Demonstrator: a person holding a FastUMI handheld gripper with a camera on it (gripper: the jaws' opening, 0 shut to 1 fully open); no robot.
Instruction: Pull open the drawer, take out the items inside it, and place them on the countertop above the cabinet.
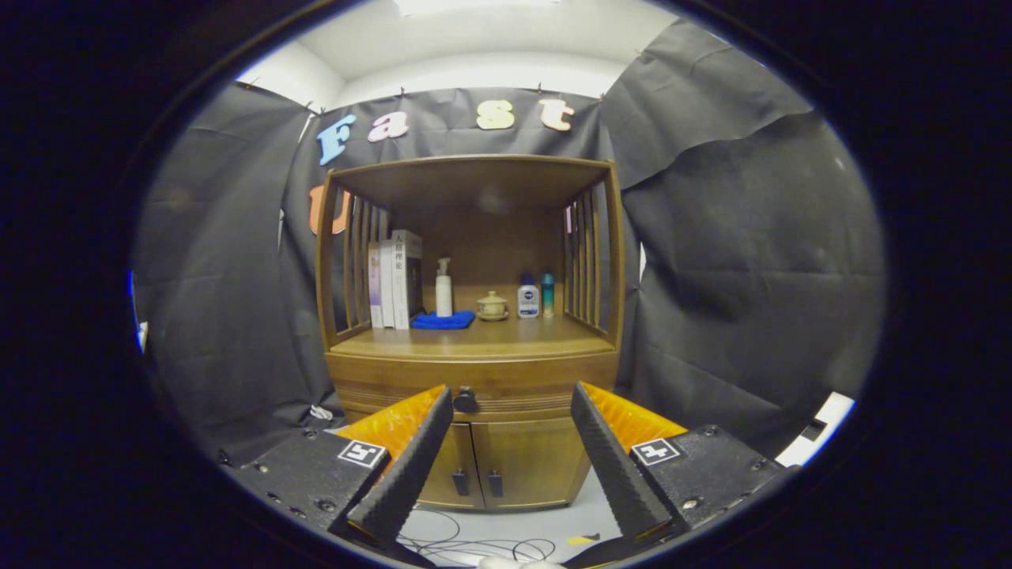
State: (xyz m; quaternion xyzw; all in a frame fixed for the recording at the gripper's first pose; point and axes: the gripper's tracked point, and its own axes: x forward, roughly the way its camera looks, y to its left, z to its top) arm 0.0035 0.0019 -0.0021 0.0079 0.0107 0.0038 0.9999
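A wooden cabinet [474,371] stands ahead against the black cloth wall. Its drawer [522,387] runs across below the countertop [474,340] and is closed, with a dark round knob [465,400] at its middle. My gripper [512,399] is open, held some way in front of the cabinet. The knob sits just inside the left fingertip [439,407] in the view, well beyond it. Nothing is between the fingers. The drawer's contents are hidden.
On the countertop stand books [395,280], a white pump bottle [443,291], a folded blue cloth [443,320], a small lidded pot [492,307] and two small bottles [535,298]. Two lower doors [506,462] sit under the drawer. Cables [474,545] lie on the floor.
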